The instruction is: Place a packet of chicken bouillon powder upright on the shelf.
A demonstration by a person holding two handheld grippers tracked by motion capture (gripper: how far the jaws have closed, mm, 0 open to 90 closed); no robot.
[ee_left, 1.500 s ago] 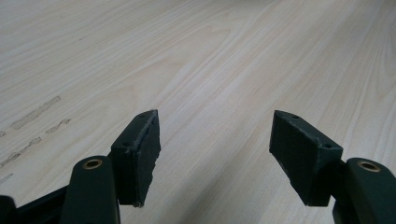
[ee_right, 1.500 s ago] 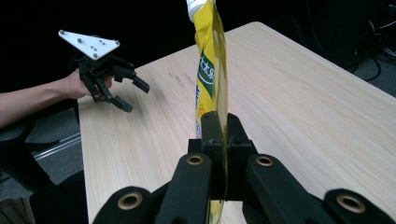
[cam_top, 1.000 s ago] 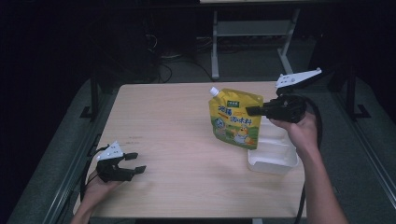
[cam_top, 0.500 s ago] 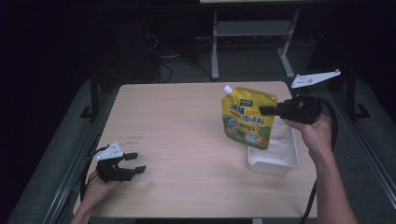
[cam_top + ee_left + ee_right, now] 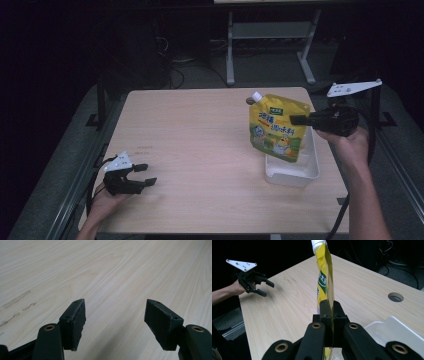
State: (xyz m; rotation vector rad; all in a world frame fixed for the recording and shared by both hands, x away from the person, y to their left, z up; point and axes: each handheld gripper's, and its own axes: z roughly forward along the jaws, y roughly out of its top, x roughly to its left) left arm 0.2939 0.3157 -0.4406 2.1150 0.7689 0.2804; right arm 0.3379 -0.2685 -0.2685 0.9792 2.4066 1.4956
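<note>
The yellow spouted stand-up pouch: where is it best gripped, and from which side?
Grip the yellow spouted stand-up pouch on its flat, thin side seam, coming in level from the person's right, as the right tool does now. The right gripper view shows the pouch edge-on and slim there; the bulging printed faces and the white cap would probably suit narrow jaws less.

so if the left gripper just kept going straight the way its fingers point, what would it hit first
Probably nothing soon. The left gripper, fingers apart and empty, points across bare wooden table toward the white tray and yellow pouch far off; whether its line reaches them is unclear.

wooden table (image 5: 200, 150), grey metal stand (image 5: 270, 35)
</note>
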